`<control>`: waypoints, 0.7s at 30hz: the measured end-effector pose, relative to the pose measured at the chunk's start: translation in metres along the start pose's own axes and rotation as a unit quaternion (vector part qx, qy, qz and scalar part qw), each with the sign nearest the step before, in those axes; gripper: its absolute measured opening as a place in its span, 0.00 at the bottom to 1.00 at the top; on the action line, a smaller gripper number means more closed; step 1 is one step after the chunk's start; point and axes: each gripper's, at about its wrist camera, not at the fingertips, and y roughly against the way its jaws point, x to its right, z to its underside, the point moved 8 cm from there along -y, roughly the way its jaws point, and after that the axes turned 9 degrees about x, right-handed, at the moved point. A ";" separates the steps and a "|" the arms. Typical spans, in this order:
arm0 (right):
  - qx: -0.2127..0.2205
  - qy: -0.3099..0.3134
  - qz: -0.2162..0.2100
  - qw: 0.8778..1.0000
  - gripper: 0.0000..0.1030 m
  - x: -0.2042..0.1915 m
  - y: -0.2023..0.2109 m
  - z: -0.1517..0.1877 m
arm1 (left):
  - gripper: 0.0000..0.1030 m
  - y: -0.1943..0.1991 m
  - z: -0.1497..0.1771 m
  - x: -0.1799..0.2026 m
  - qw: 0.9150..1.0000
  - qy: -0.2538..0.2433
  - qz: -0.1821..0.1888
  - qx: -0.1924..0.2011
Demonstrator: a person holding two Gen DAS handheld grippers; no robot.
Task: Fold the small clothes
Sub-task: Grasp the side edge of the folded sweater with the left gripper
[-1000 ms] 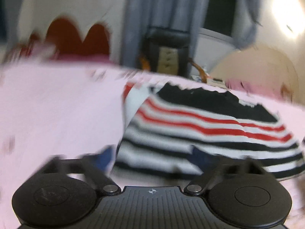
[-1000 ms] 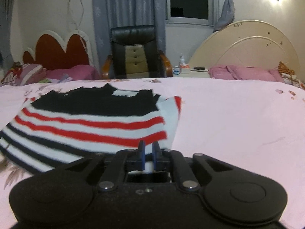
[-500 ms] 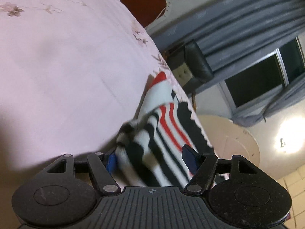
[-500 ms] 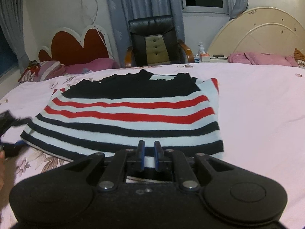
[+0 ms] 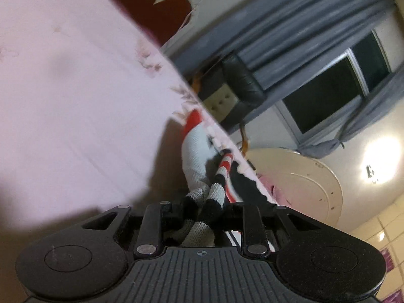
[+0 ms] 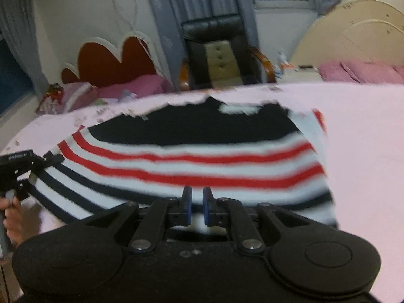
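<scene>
Clamping now — left gripper (image 5: 202,214) bunches sweater (image 6: 197,156) hem.

Pink bedsheet (image 6: 366,146) with faint floral print, striped knit sweater (image 6: 192,156) spread flat on it

Left gripper (image 5: 205,213) rolled hard sideways, jaws clamped on bunched knit fabric, bare hand (image 6: 11,217) on its handle. Right gripper (image 6: 197,208) level, blue-padded jaws nearly together with a narrow gap.
</scene>
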 end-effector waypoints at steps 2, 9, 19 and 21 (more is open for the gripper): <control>0.000 0.002 -0.013 1.000 0.09 -0.011 -0.015 -0.006 | 0.24 -0.006 0.007 -0.017 0.999 0.028 -0.008 -0.016; -0.021 0.006 -0.037 0.999 0.09 -0.029 -0.057 0.004 | 0.24 -0.011 0.012 -0.022 0.999 0.042 0.011 -0.010; -0.016 -0.023 -0.044 0.999 0.09 -0.018 -0.054 0.006 | 0.76 0.046 0.031 -0.013 0.993 0.108 0.009 0.042; -0.017 -0.029 -0.043 0.999 0.09 -0.016 -0.053 0.006 | 0.76 0.060 0.041 -0.021 0.987 0.149 0.010 0.065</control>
